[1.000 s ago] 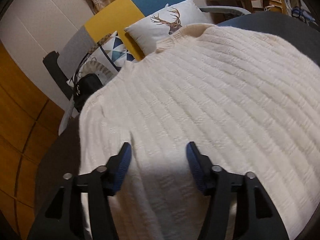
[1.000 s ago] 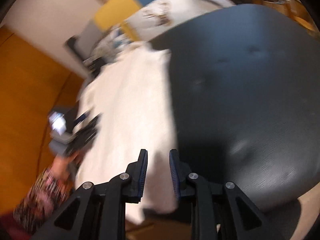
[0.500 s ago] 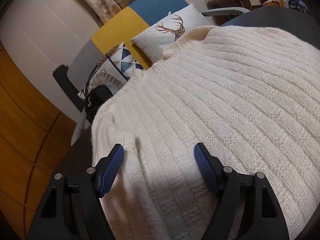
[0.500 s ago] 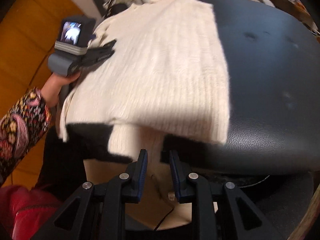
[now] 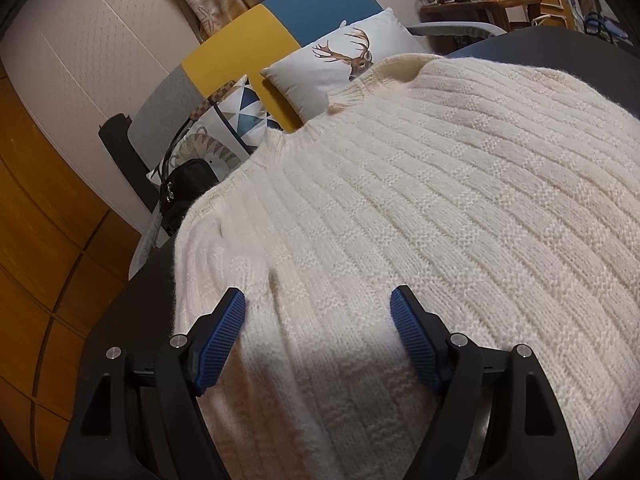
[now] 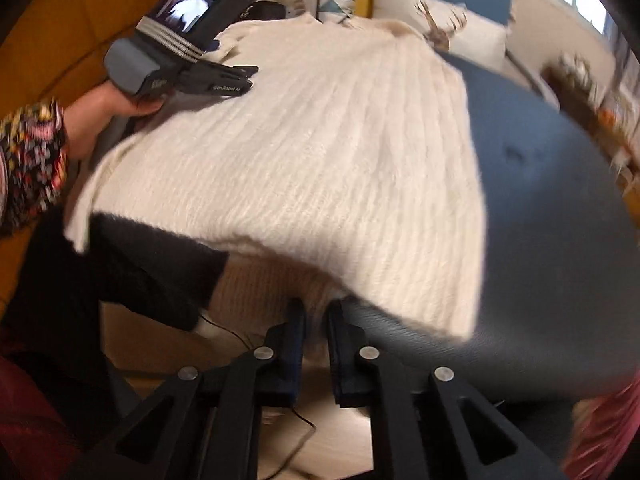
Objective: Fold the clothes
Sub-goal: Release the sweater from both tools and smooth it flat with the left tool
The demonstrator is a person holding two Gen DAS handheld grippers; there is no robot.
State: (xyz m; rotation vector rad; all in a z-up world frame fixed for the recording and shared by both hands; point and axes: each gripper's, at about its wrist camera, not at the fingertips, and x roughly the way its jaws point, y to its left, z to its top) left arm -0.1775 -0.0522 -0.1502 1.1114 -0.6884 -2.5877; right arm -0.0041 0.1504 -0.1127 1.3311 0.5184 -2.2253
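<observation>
So I'm partway into folding this cream sweater. It's lying flat on a round dark leather-looking ottoman, neck end toward the sofa cushions, with one sleeve dangling off the near edge.

My left gripper hovers over the shoulder area with its jaws spread wide and nothing pinched; they've just been opening a bit more.

My right gripper is down at the near edge, where the jaws have just been closing and are now nearly together. There's a bit of the hanging knit between them, and it looks pinched, though the blur makes it hard to swear to.

Next move, I reckon: lift that sleeve up and lay it across the body, then fold the sides in.

The knit is chunky and fuzzy, with ribbed rows and a basket-weave look, so it's thick and floppy. It should hold a fold fine but will bulk up fast. The ottoman's smooth top is slick-looking, so the sweater may slide.
</observation>
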